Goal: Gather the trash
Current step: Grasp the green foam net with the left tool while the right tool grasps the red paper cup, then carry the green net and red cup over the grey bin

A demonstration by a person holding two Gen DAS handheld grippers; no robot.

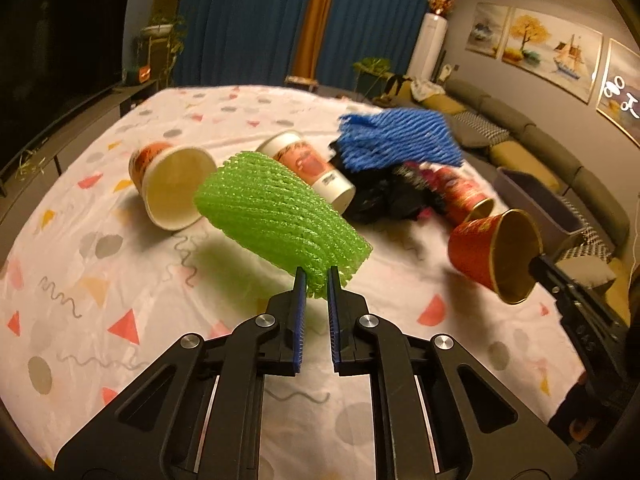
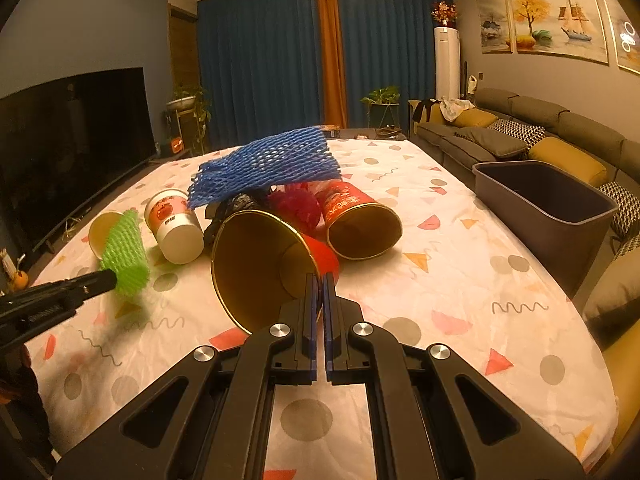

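Patterned tablecloth [image 1: 120, 280]; left gripper [image 1: 317, 280] jaws clenched on green foam net [image 1: 276, 216], right gripper [image 2: 320, 286] jaws on red cup [image 2: 260, 264] rim.

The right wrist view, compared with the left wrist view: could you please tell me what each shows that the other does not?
Only the right wrist view shows the whole grey bin beside the table and the red cup's rim pinched in the right gripper. Only the left wrist view shows the left gripper shut on the green foam net. Both show the blue net, the white cups and the patterned tablecloth.
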